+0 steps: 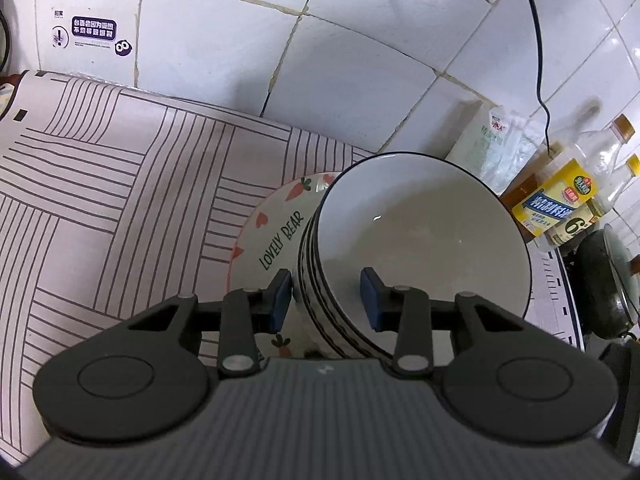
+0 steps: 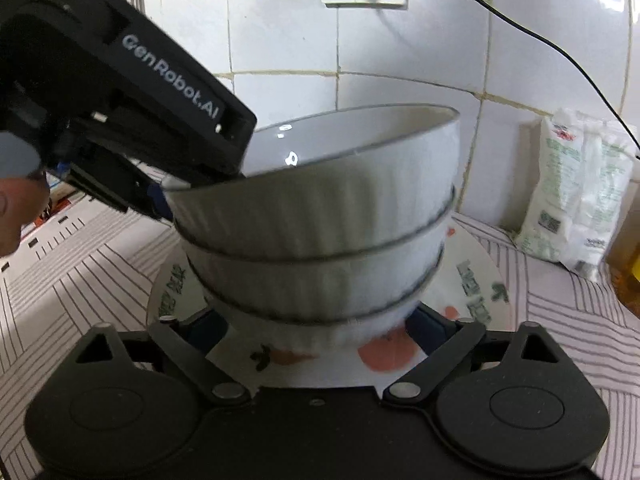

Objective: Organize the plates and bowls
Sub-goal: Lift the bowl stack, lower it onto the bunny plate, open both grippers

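A stack of bowls point(image 2: 316, 232) sits on a carrot-patterned plate point(image 1: 276, 224) reading "LOVELY BEAR", on the striped mat point(image 1: 100, 184) against the tiled wall point(image 1: 240, 40). The left gripper point(image 1: 326, 294) reaches in from about nine o'clock of the stack as the right camera sees it, its blue pads point(image 1: 280, 296) apart, straddling the top bowl's rim without pinching it. The right gripper point(image 2: 316, 332) sits low at six o'clock, fingers spread wide either side of the bottom bowl's foot. A white bag point(image 2: 576, 192) and bottles point(image 1: 560, 196) stand at two o'clock.
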Tool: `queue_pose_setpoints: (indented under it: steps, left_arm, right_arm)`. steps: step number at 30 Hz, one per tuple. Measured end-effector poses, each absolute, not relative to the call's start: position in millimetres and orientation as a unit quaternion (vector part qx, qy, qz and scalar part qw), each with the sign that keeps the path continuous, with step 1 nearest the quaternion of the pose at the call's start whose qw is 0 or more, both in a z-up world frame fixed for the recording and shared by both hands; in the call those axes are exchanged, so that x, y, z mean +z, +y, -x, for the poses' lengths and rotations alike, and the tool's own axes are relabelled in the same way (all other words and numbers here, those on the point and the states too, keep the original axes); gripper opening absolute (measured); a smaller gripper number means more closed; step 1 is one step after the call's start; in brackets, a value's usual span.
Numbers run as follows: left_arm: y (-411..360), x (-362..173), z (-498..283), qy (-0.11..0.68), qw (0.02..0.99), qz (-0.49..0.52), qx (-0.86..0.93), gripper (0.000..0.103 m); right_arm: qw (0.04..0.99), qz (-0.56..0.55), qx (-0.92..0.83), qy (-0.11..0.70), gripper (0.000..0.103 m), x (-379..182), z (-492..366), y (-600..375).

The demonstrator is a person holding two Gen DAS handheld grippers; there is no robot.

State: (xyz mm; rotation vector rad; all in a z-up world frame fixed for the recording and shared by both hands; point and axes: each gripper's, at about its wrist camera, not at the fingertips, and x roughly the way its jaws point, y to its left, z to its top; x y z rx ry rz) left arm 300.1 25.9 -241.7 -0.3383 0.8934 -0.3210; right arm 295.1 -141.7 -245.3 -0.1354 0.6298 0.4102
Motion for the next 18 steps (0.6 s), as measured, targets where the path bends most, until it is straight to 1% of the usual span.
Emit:
queue_pose_setpoints:
  steps: [6,9,15,18]
  left_arm:
    - [19.8,-232.9,-284.6,0.412,0.889,0.150,-0.131,0.036]
    - [20.7,-221.8,-273.2,0.400,0.895,0.151,-0.125,0.039]
    - [23.8,-194.5,-241.6,0.374,0.910,0.134,-0.122,0.042]
    - [26.5,-187.8,-223.5,0.373,0.912,0.118,-0.123,0.044]
  right_arm:
    - [0.939,0.031,0.180,0.291,0.099,-229.5,-260.5,-161.5]
    - [0.945,0.008,0.171,0.279,0.099,-215.4,-243.1,-170.8]
    - [0.951,0.021,0.150,0.268,0.099,-195.4,-216.2,-179.6]
    - [0.956,0.026,0.126,0.264,0.099,-181.3,-199.7,-183.1]
